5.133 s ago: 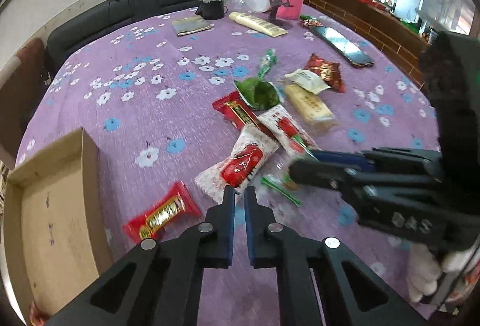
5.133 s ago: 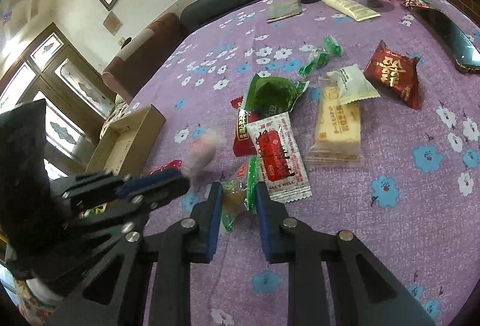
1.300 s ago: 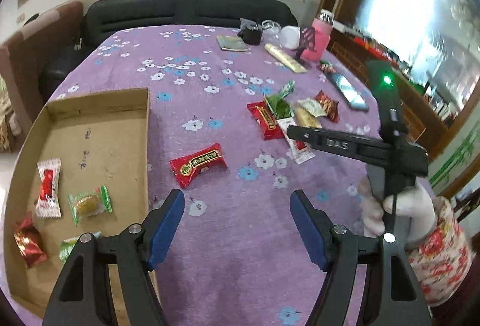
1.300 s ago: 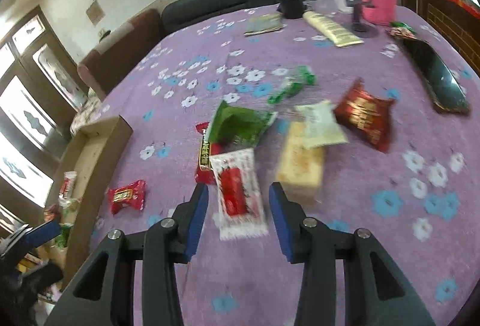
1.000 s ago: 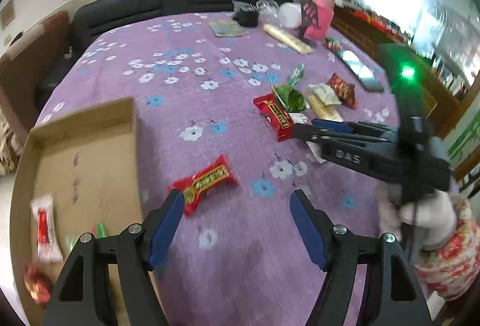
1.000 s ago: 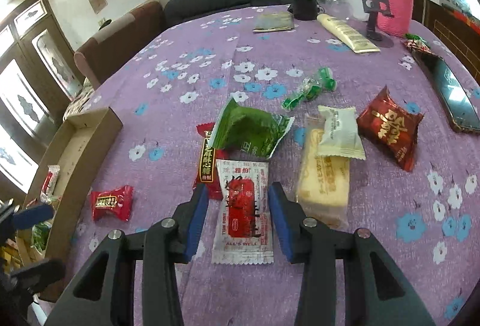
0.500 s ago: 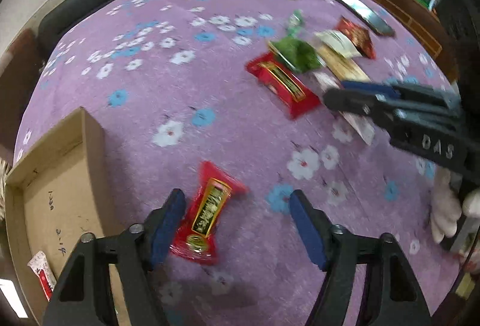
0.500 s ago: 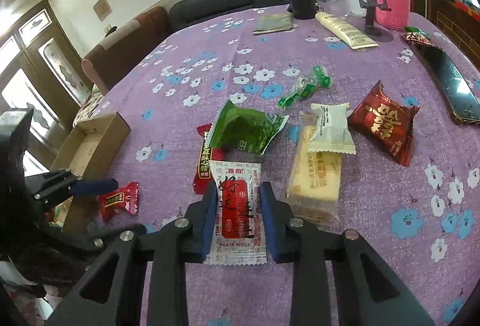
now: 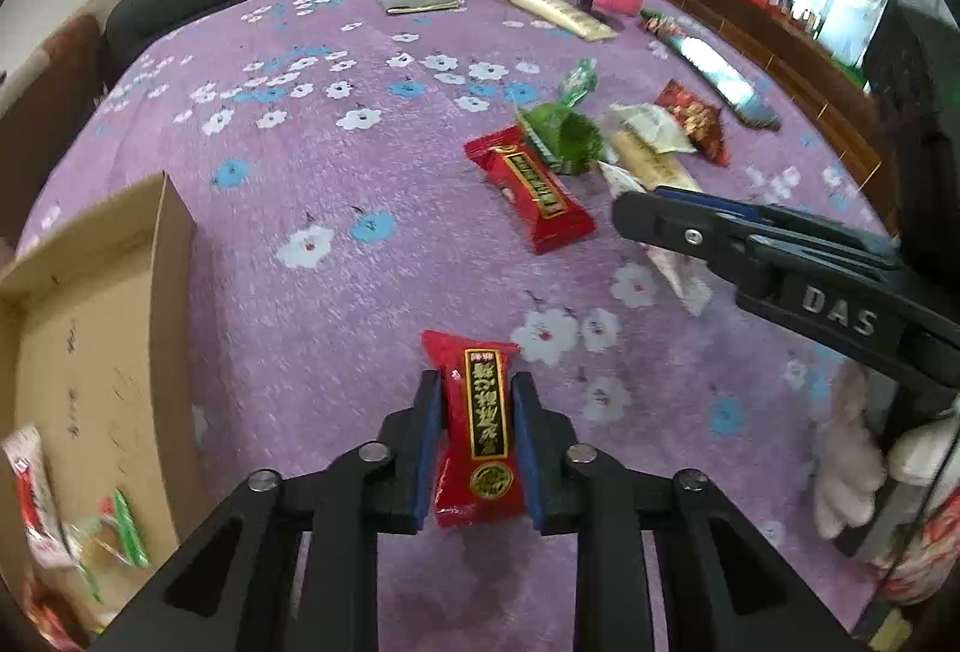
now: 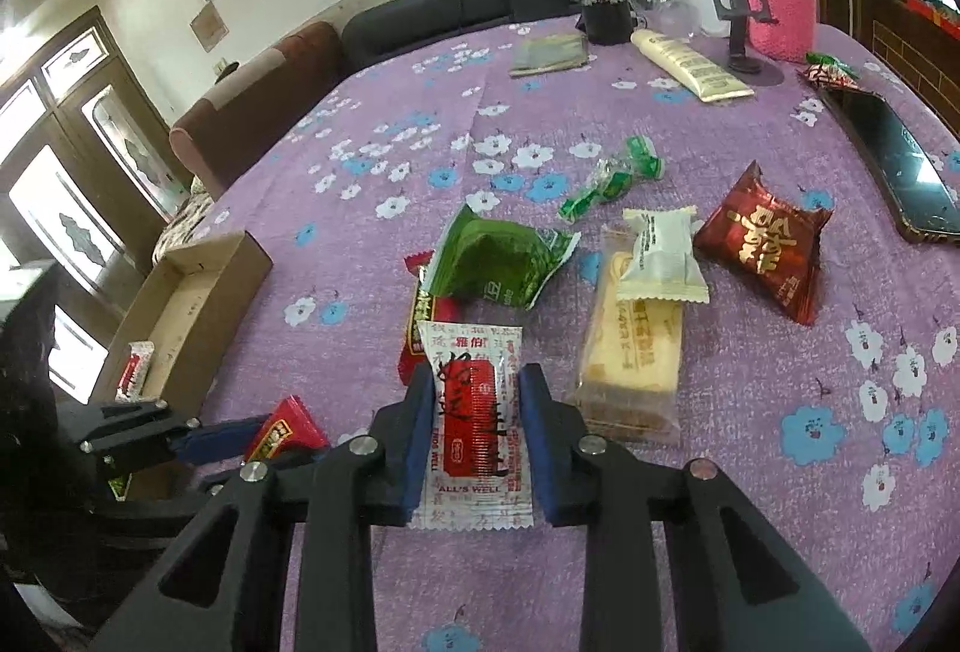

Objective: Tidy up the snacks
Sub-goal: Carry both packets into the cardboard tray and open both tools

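Our left tool straddles a small red snack packet whose long axis runs straight ahead between the blue pads, which sit against its edges, though we cannot tell if they are pinching yet; our right tool likewise brackets a white-and-red sachet lying lengthwise between its pads, grip equally uncertain. The cardboard box, already holding a few snacks, lies left of the left tool, so we judge that arm nearer for dropping off, while the remaining snacks cluster on the table ahead and right.
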`<state>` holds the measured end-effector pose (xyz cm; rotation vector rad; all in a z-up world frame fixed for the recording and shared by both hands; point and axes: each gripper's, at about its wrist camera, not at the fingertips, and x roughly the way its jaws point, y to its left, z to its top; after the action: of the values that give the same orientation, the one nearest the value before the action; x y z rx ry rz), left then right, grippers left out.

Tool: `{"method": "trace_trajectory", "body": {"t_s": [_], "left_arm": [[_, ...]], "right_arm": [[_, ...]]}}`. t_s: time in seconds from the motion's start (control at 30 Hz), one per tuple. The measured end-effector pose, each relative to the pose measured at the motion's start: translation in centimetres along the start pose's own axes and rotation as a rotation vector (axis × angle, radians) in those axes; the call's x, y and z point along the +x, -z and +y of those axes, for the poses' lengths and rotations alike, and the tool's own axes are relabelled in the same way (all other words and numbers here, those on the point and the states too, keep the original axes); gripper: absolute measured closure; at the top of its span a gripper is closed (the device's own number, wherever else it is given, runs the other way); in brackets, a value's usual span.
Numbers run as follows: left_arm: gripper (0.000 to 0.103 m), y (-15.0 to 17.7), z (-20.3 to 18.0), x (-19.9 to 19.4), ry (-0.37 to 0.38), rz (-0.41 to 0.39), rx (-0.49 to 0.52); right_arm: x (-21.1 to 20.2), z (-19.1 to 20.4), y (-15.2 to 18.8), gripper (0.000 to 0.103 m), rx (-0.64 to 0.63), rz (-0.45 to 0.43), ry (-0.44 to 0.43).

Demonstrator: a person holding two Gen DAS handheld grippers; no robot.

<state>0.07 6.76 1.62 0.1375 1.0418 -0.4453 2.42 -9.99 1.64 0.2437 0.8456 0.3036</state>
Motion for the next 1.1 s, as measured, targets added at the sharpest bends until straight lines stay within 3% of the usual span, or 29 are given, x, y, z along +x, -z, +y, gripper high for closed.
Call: {"method": "trace_trajectory", "body": {"t_s": [0.33,0.47,0.57,0.77,1.1], "left_arm": [[0.085,3.4,3.9,-7.9,0.046,-0.165,-0.152],[0.085,5.4,7.2,-11.4,-0.014,-0.227,-0.212],[0.085,6.9,10.1,-13.0,-0.066,-0.248,-0.271],[0.084,10.1,14.1,-13.7,-0.118,-0.257,-0.38],[0.084,13.6,17.5,-12.6,-0.147,-0.228,-0.51]], "right_arm": [[-0.9,0.9,0.9,0.076,-0.025,-0.034,0.013],[-1.5,1.9,1.1,0.076,-0.052,-0.045,0.043],[-2.7,3.4,1.0,0.076,-0.043,-0.043,-0.012],[-3.9,10.5,0.7,0.075,-0.147,-0.018,-0.125],[-1.3,20.7,3.3,0.075,-0.265,0.11,-0.269]]}}
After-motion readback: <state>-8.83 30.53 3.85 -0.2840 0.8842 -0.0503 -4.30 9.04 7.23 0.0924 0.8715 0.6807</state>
